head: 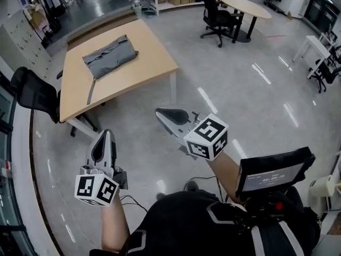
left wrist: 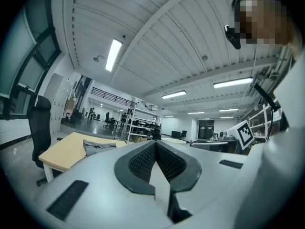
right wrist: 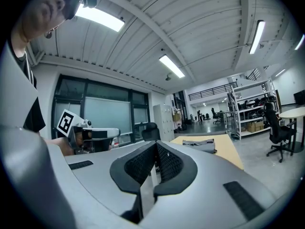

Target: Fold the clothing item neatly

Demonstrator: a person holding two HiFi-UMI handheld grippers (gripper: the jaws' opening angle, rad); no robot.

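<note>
Polished grey flooring (head: 224,89) is being shown across a wide, open workshop. A pale wooden table (head: 144,63) is standing toward the upper left of the head view, with a black chair (head: 34,92) just beside its left end.

Task item: the grey garment (head: 109,56) is lying on the far half of that table as a compact, creased oblong. A narrow grey strip (head: 90,92) is trailing from it toward the near edge. Whether this strip belongs to the garment cannot be told.

Tooling: the left gripper (head: 105,137) is being held level over bare floor, well apart from the table. Its jaws are being pressed together on nothing. The right gripper (head: 161,112) is being carried just beside it, likewise clenched and empty, and is being pointed toward the table. Each gripper's own view confirms the ribbed pads meeting, with only the distant table beyond them.

Assessment: both tools are judged to be held shut and level as a carrying posture, since nothing within reach is being worked. The garment is being left untouched at this distance. Its bundled shape suggests folding is either largely done or not yet begun, and which of these applies cannot be settled. The trailing strip is being noted as the likeliest untidy point.
</note>
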